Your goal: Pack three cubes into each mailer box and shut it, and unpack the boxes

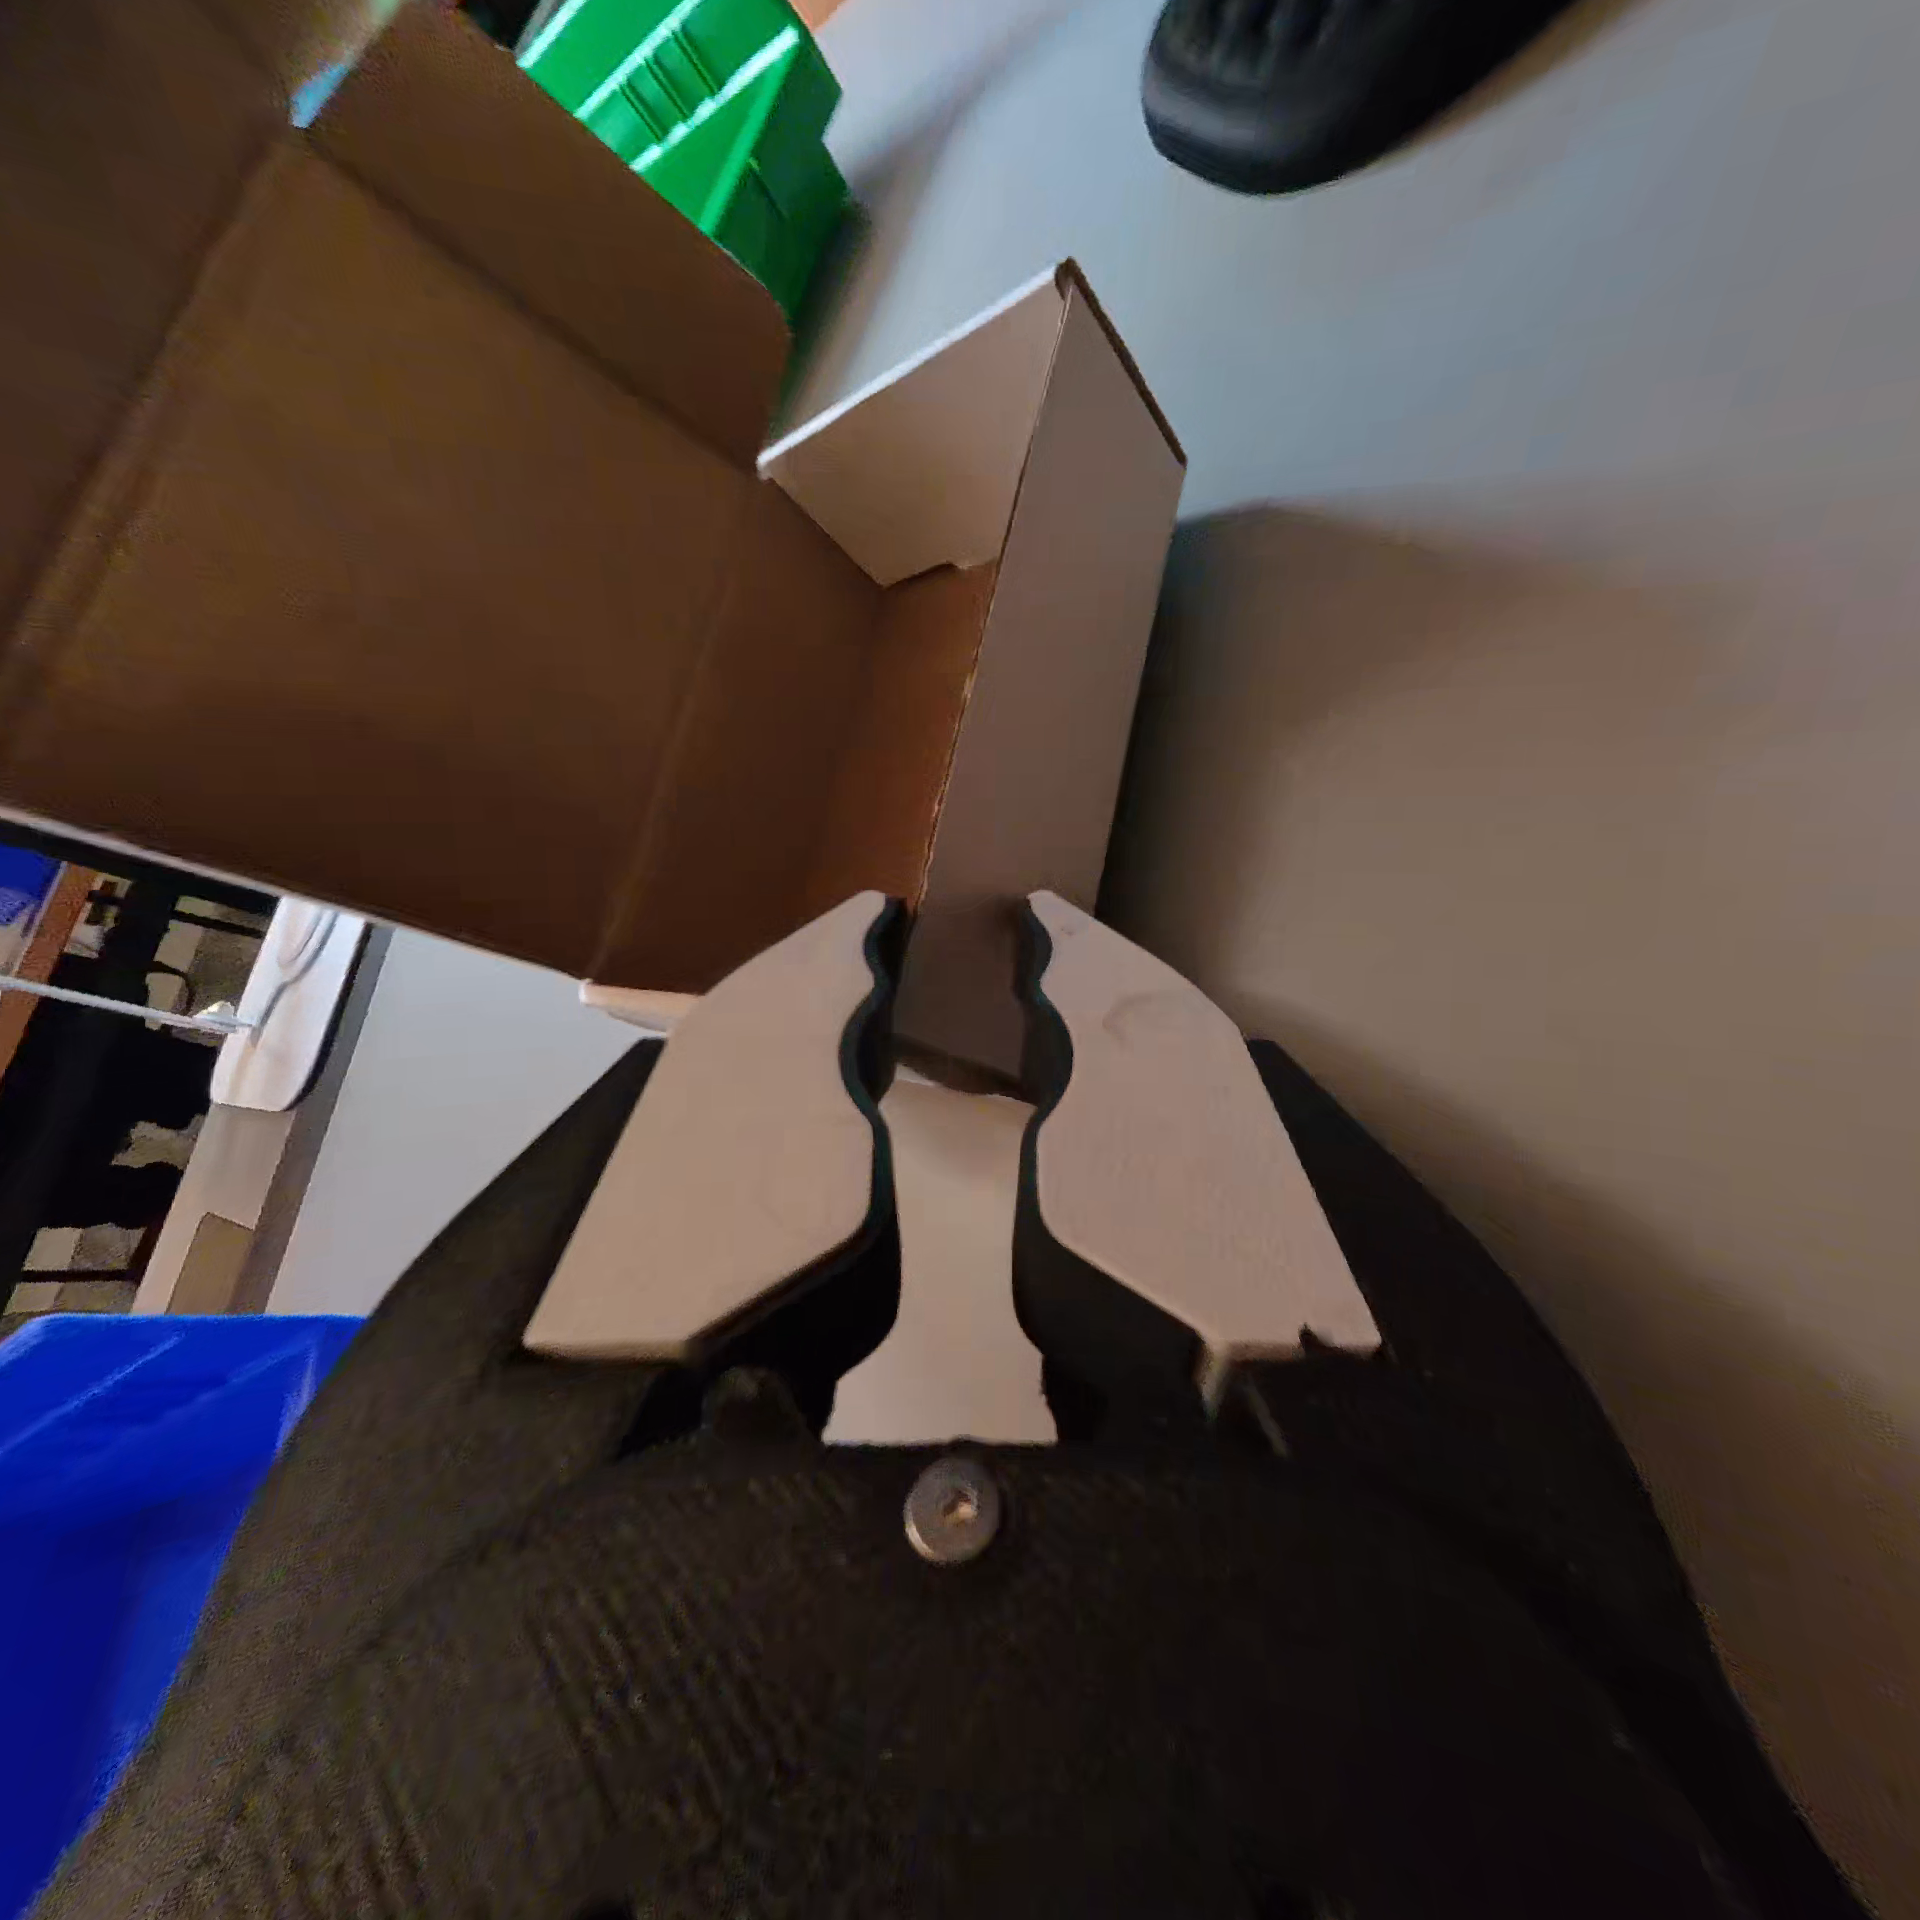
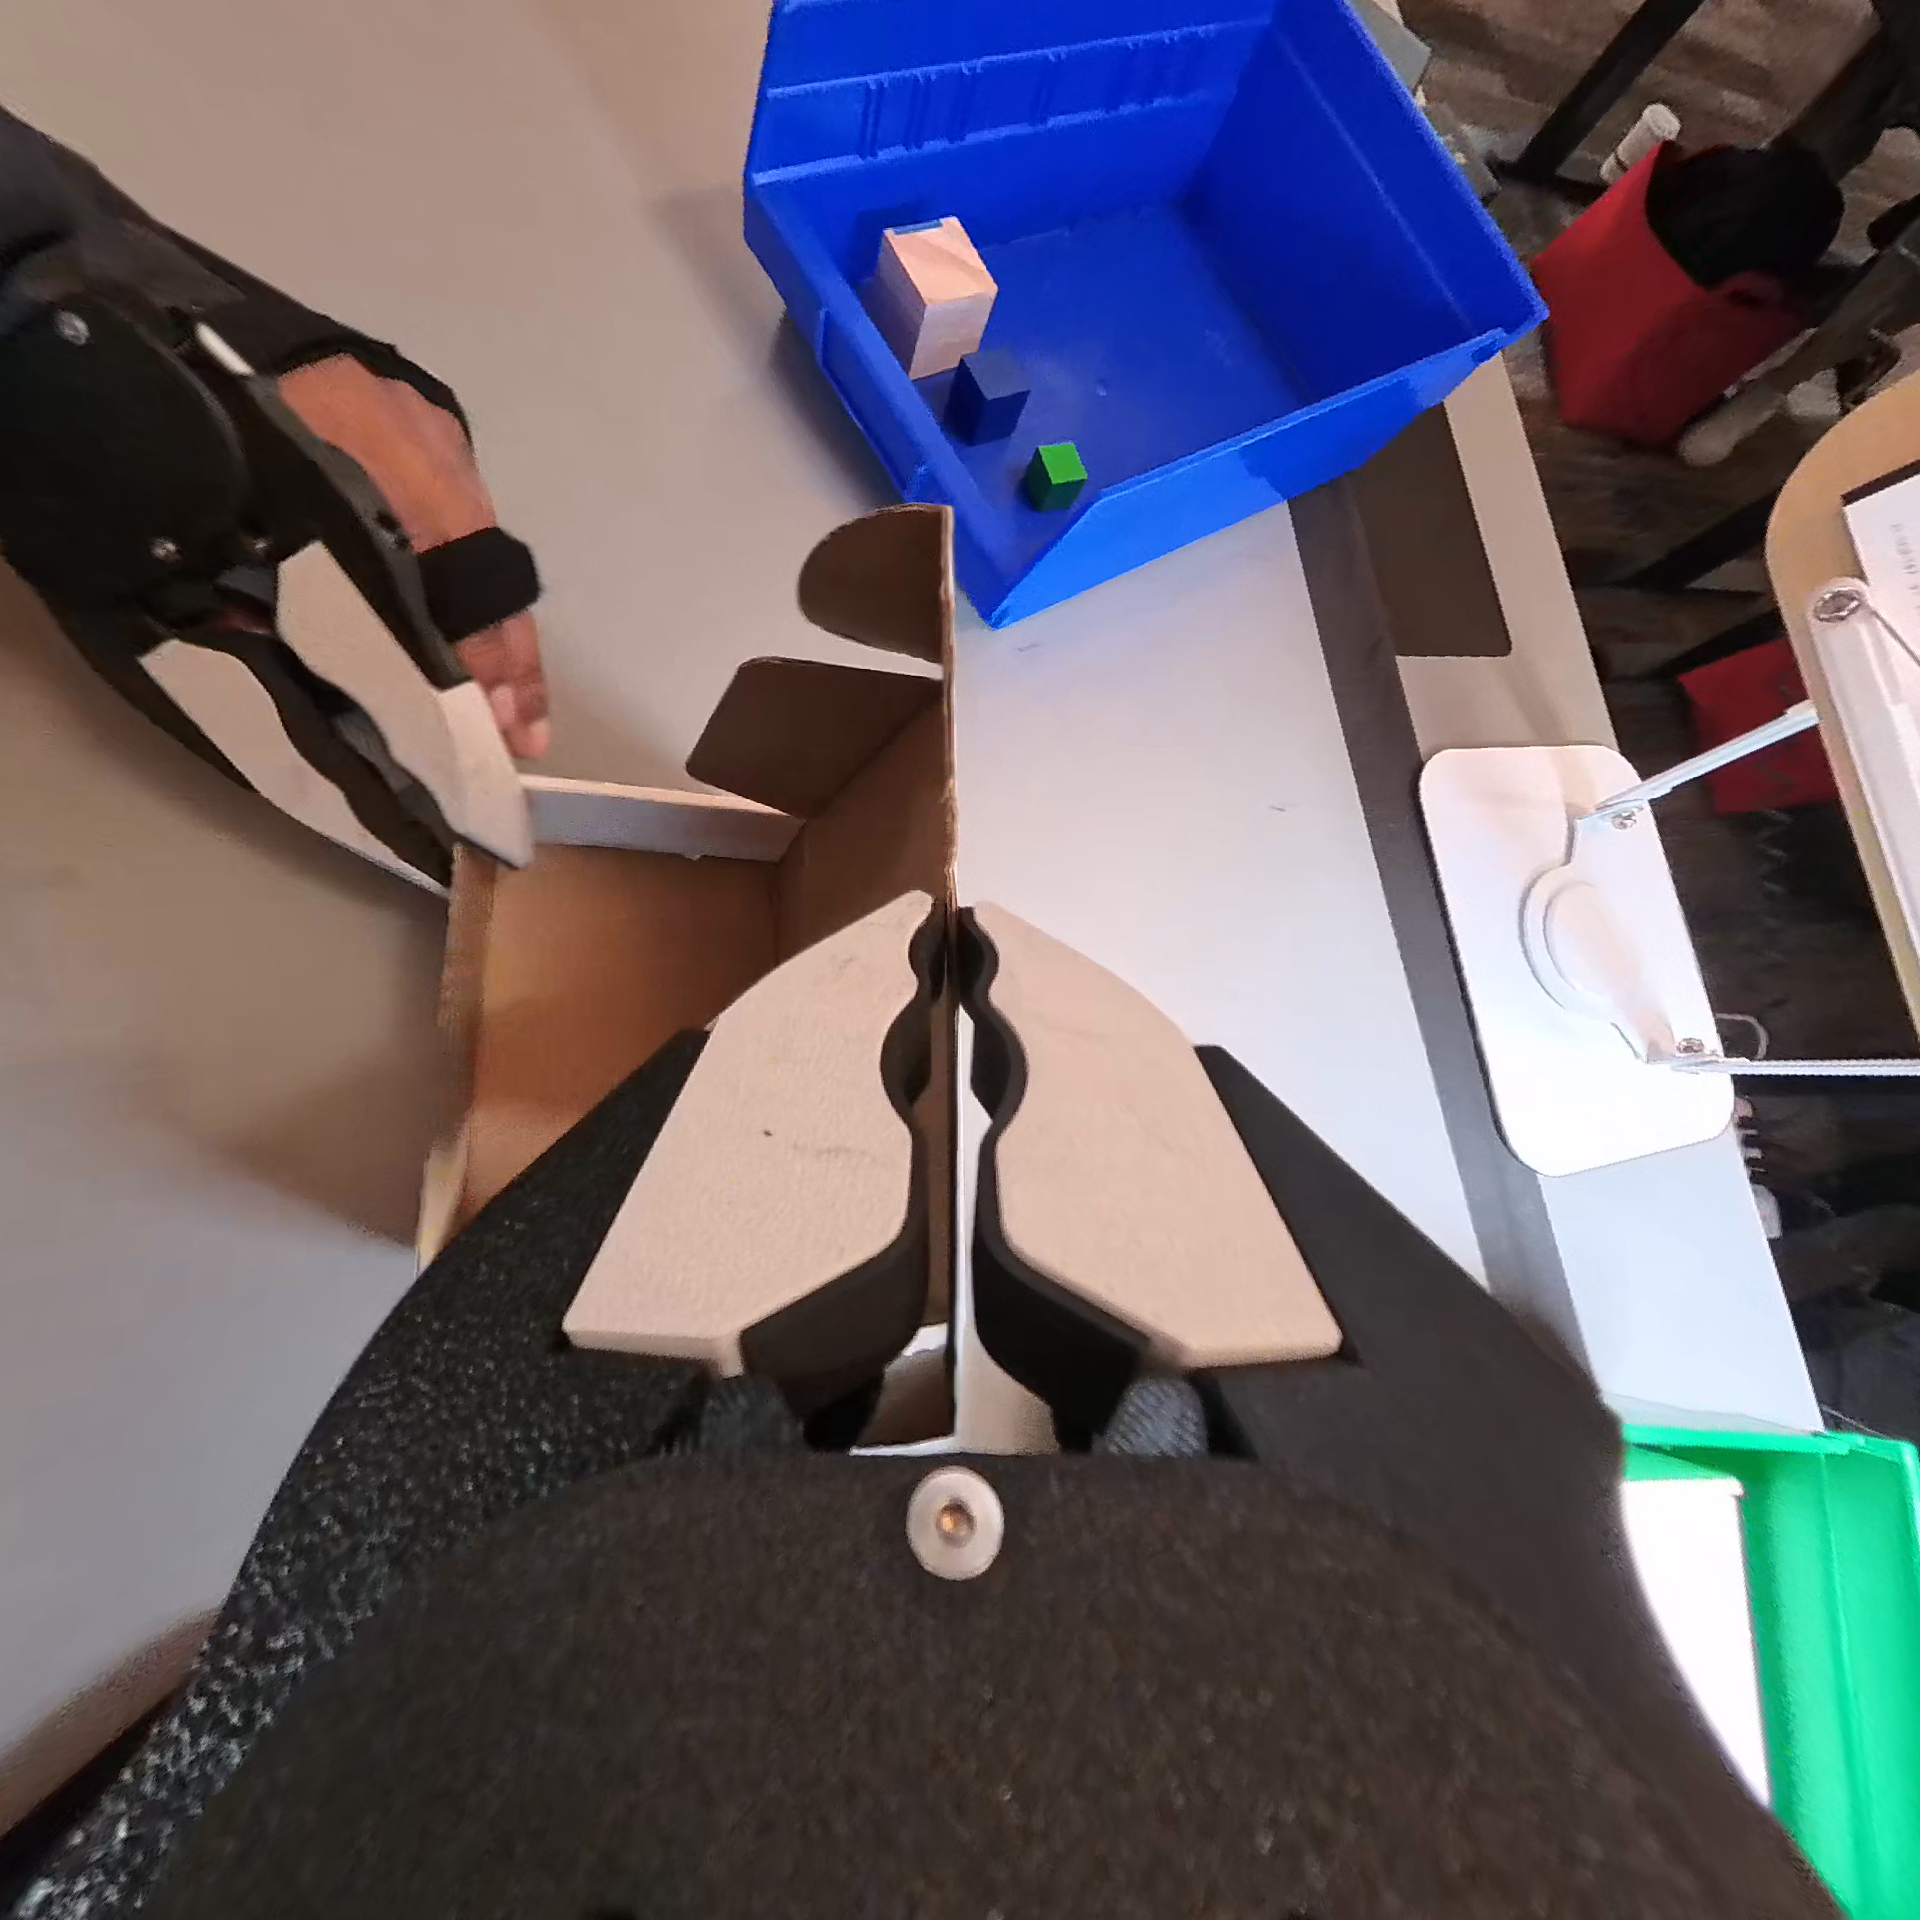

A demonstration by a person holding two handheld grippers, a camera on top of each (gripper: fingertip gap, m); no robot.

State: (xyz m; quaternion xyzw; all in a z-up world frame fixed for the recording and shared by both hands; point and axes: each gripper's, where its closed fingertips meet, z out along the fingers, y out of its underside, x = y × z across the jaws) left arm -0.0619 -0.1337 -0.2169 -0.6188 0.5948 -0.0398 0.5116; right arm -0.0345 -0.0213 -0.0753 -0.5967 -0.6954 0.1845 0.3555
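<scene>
Grey table (image 2: 260,1091) filling most of both views. Open mailer box (image 2: 623,956) in mid-frame of the right wrist view, brown inside, white outside, resting on that table with nothing visible in it; same box (image 1: 416,623) filling the upper left of the left wrist view. Blue bin (image 2: 1351,312) at top centre, just beyond the box's raised flaps, holding a pale wooden block (image 2: 935,296), a dark blue cube (image 2: 987,400) and a small green cube (image 2: 1058,476) in a row along its left wall. Green bin (image 2: 1797,1621) cut off at lower right; again (image 1: 707,135) at top centre of the left wrist view.

Right gripper (image 2: 953,925) in the lower centre, fingers closed nearly together on the upright right side flap of the box, card edge pinched between them. Left gripper (image 1: 961,914) gripping the box's white side wall, fingers partly closed against it; seen also at the left edge (image 2: 488,821) with a hand (image 2: 416,468) behind it.
</scene>
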